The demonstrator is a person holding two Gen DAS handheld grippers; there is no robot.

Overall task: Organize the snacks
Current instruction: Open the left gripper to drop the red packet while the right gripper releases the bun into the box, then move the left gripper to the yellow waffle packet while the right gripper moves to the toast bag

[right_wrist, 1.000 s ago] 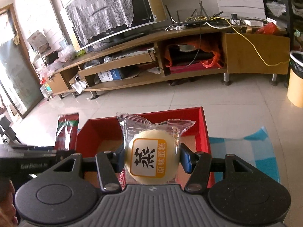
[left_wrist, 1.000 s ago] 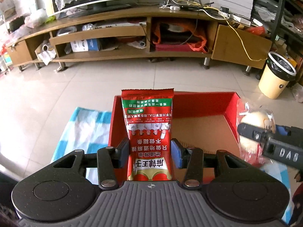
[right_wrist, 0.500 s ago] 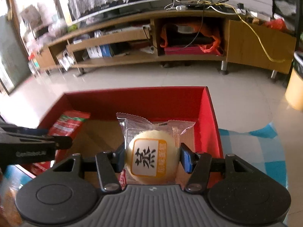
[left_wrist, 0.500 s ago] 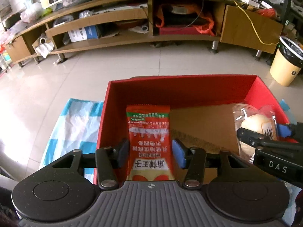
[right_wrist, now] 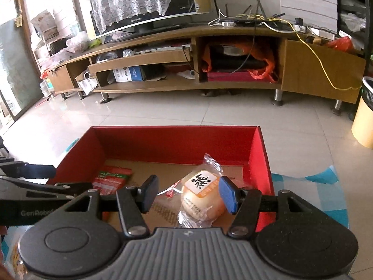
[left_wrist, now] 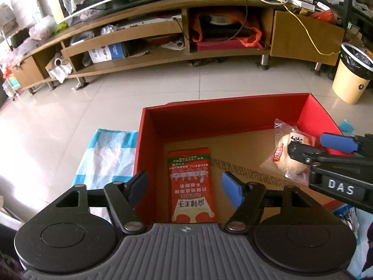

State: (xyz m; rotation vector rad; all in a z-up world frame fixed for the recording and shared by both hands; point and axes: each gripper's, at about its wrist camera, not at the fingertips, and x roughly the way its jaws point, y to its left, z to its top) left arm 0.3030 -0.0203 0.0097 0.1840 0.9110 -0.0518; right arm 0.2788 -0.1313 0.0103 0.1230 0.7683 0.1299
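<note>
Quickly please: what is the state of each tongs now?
Left tongs: opening, red packet lies between, not pressed.
Right tongs: wrapped bun between; grip cannot be told.

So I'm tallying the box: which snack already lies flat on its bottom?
The red sachet, flat on the cardboard; the round cake sits tilted.

"DAS" in white letters stands on the right gripper body, seen from the left wrist. "GenRobot", cut off at its end, stands on the left gripper body. Cake label bears one large black Chinese character. Red packet carries Chinese print, upside down, unread.
</note>
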